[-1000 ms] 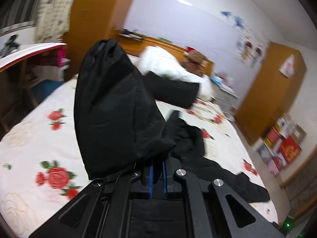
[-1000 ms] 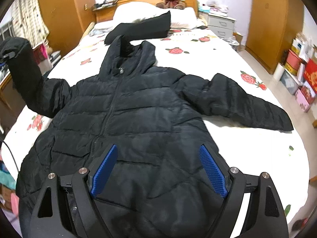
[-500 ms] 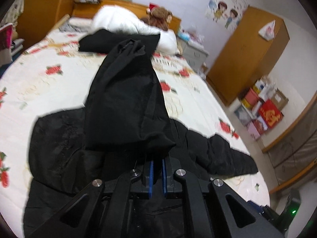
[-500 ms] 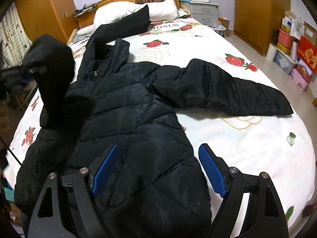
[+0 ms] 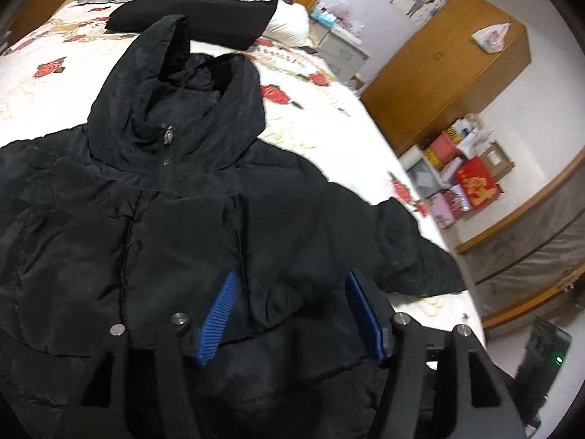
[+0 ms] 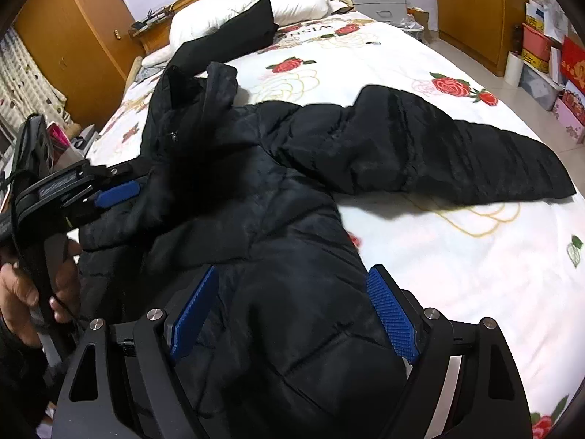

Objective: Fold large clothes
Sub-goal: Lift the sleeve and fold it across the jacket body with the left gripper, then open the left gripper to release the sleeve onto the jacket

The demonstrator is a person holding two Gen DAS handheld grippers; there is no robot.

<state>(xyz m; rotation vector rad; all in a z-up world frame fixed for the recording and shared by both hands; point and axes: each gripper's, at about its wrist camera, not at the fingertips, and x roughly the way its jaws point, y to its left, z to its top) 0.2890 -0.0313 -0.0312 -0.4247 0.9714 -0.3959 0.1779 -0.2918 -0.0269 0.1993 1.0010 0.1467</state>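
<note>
A black hooded puffer jacket lies front up on the floral bedsheet, also in the right wrist view. Its left sleeve is folded across the chest; the cuff lies between my left fingers. The other sleeve stretches out to the right. My left gripper is open just above the folded sleeve, also seen from the side in the right wrist view. My right gripper is open and empty over the jacket's lower part.
A folded black garment lies against the white pillow at the headboard. A wooden wardrobe, a nightstand and boxes on the floor stand right of the bed. A desk edge is at the left.
My left gripper carried the left sleeve over the jacket's chest, opened and let it go. My right gripper stayed open near the hem.
</note>
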